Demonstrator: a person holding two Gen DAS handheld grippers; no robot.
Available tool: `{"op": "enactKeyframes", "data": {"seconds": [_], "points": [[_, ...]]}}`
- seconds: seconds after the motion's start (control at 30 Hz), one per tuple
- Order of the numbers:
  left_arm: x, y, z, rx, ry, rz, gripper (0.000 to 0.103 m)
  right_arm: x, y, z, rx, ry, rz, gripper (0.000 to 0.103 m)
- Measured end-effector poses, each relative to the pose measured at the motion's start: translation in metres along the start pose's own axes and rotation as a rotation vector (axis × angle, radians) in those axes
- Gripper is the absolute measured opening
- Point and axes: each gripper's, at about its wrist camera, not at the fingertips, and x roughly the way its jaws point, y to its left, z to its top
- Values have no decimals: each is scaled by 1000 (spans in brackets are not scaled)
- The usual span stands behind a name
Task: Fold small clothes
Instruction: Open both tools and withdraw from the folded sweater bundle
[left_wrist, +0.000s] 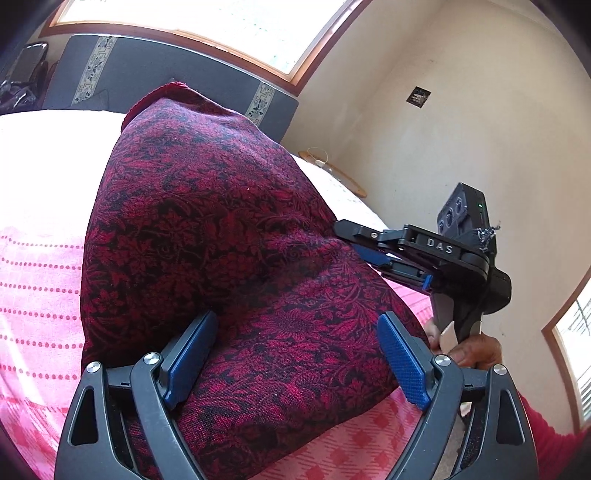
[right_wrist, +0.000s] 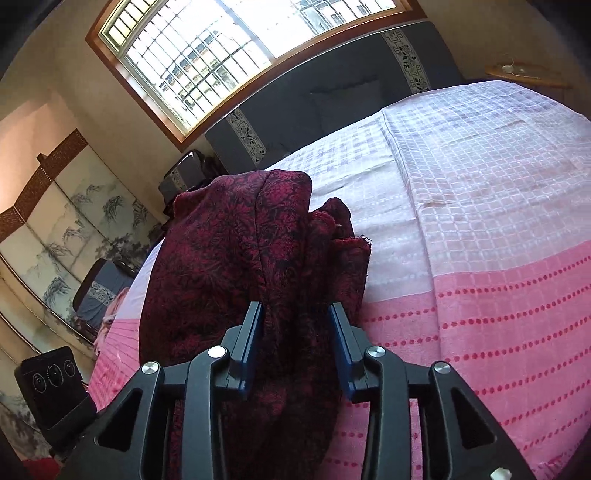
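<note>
**Red floral cloth bunched between both grippers over the bed**

Closest to me on the left wrist view, my left gripper (left_wrist: 295, 354) has its jaws spread wide, blue pads (left_wrist: 400, 363) standing well apart, and the dark red floral garment (left_wrist: 221, 240) spills down between them without being pinched. The cloth fills the middle of that view, draped in a tall mound with a ribbed red hem at its top.

On the right wrist view, my right gripper (right_wrist: 295, 343) has its blue pads (right_wrist: 341, 350) pressed in on a gathered bunch of the same garment (right_wrist: 229, 258); the fabric is squeezed into vertical creases between them, so I read that as clamped on the cloth. From the left view I can see that right gripper (left_wrist: 364, 247) coming in from the side, its tips buried in the garment's edge, with my hand (left_wrist: 469, 350) on its handle lower down.

Under the garment lies the bed (right_wrist: 480, 295), its cover pink with dotted rows nearer me and paler, checked white further off. Beyond that stands the dark headboard (right_wrist: 332, 99) with patterned strips, and above it a barred window (right_wrist: 229, 48). Off to the left, a painted folding screen (right_wrist: 74, 221) lines the wall.
</note>
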Motion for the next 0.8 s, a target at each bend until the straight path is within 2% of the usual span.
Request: {"op": "enactKeyframes", "data": {"seconds": [0.13, 0.23, 0.3, 0.4, 0.47, 0.53, 0.63, 0.67, 0.7, 0.8], "points": [[-3, 5, 0, -18, -17, -18, 88, -41, 26, -17, -55, -65, 45, 35], [-9, 8, -2, -32, -25, -19, 88, -57, 49, -39, -127, -56, 73, 34], [-16, 11, -1, -56, -37, -17, 88, -53, 60, -56, -193, -11, 26, 33], [-27, 12, 1, -78, -45, 33, 88, -34, 58, -76, -266, 77, -113, 30], [-33, 11, 3, -66, -51, 86, 88, -25, 48, -84, -251, 111, -157, 29], [-39, 7, 4, -22, -55, 160, 88, -22, 36, -91, -243, 105, -179, 30], [-44, -3, 5, 58, -51, 306, 88, -23, 24, -92, -181, 104, -158, 35], [-46, -5, 5, 79, -51, 348, 88, -23, 22, -93, -180, 105, -170, 40], [-47, -7, 5, 98, -52, 382, 89, -22, 21, -95, -180, 112, -180, 43], [-51, -6, 4, 139, -60, 438, 92, -25, 21, -97, -172, 103, -183, 44]]}}
